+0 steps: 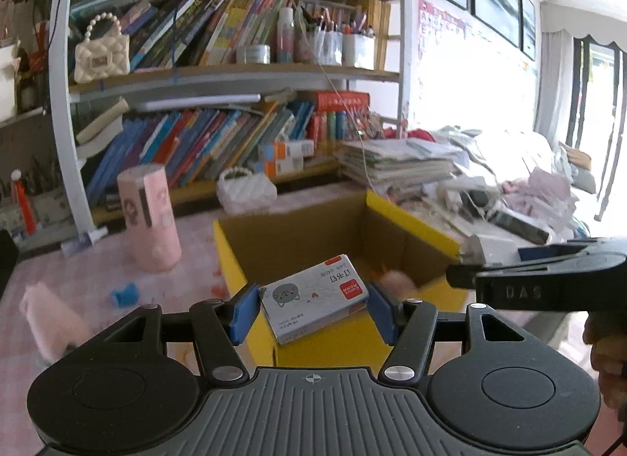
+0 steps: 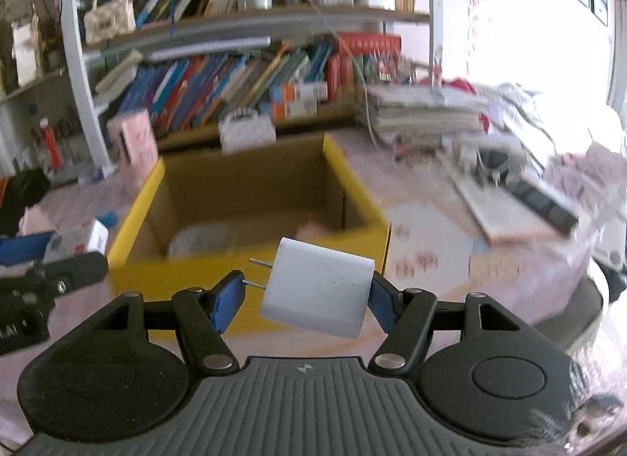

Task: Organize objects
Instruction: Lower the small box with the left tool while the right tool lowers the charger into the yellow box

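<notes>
Sitting between the right hand-held gripper (image 2: 305, 297) pads: white charger (image 2: 318, 288).

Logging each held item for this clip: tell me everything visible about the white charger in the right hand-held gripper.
The charger is a small white plug block with rounded edges, apparently smooth plastic, with faint scuff marks on its face. Two thin metal prongs stick out to the left. It is tilted and held in the air, with the blue pads of the right hand-held gripper at its sides. It hangs before the near wall of the yellow box.
</notes>
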`<act>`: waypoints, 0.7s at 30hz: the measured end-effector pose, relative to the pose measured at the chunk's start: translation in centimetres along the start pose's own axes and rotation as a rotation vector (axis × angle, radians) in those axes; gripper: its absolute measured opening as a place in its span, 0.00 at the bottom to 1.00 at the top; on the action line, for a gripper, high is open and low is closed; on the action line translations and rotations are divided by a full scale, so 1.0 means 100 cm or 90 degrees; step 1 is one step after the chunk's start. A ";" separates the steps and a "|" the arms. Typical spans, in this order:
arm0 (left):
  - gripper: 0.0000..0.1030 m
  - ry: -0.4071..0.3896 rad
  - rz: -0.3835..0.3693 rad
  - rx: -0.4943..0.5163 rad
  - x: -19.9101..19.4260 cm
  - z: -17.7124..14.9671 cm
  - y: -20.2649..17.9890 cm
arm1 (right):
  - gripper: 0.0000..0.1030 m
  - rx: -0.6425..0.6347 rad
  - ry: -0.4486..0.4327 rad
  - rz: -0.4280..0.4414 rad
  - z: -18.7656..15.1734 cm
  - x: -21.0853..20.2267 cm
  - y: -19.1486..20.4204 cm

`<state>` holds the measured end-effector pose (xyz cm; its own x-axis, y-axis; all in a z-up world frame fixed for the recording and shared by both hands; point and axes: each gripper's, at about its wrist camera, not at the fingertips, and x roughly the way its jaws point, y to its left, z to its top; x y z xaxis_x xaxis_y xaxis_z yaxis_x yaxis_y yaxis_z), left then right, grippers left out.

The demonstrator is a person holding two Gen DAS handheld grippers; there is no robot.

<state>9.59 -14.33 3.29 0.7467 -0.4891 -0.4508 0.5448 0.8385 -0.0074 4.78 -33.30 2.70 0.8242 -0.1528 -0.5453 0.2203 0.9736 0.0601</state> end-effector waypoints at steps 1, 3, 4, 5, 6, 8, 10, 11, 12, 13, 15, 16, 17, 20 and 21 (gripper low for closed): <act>0.59 -0.002 0.004 -0.002 0.006 0.004 -0.002 | 0.63 -0.005 -0.009 0.004 0.008 0.005 -0.003; 0.59 -0.001 0.009 -0.004 0.017 0.010 -0.004 | 0.63 -0.016 -0.021 0.015 0.023 0.017 -0.009; 0.59 0.001 0.012 -0.004 0.024 0.012 -0.006 | 0.63 -0.022 -0.026 0.022 0.030 0.024 -0.011; 0.59 0.005 0.014 -0.004 0.030 0.014 -0.007 | 0.63 -0.027 -0.029 0.028 0.035 0.030 -0.013; 0.59 0.010 0.016 -0.005 0.035 0.014 -0.009 | 0.63 -0.032 -0.029 0.036 0.040 0.037 -0.015; 0.59 0.025 0.022 -0.009 0.046 0.014 -0.011 | 0.63 -0.046 -0.021 0.056 0.050 0.052 -0.017; 0.59 0.038 0.029 -0.015 0.053 0.011 -0.013 | 0.63 -0.064 -0.011 0.074 0.055 0.065 -0.016; 0.59 0.045 0.034 -0.020 0.057 0.010 -0.013 | 0.63 -0.076 -0.006 0.082 0.056 0.071 -0.015; 0.59 0.053 0.038 -0.024 0.061 0.009 -0.013 | 0.63 -0.086 -0.002 0.090 0.057 0.078 -0.014; 0.59 0.058 0.042 -0.026 0.064 0.007 -0.013 | 0.63 -0.092 0.003 0.097 0.057 0.083 -0.012; 0.59 0.070 0.050 -0.026 0.070 0.006 -0.013 | 0.63 -0.101 0.014 0.111 0.059 0.095 -0.010; 0.59 0.075 0.054 -0.025 0.073 0.006 -0.012 | 0.63 -0.107 0.021 0.117 0.058 0.102 -0.008; 0.59 0.080 0.056 -0.025 0.076 0.006 -0.012 | 0.63 -0.113 0.027 0.122 0.058 0.107 -0.007; 0.59 0.095 0.064 -0.024 0.085 0.005 -0.011 | 0.63 -0.132 0.057 0.139 0.057 0.124 -0.003; 0.59 0.099 0.068 -0.025 0.088 0.004 -0.011 | 0.63 -0.135 0.071 0.145 0.057 0.129 -0.001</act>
<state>15.72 -19.62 -0.27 0.7299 -0.3559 -0.5836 0.4480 0.8939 0.0152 18.39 -36.38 0.44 0.7755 0.0810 -0.6262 -0.0863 0.9960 0.0220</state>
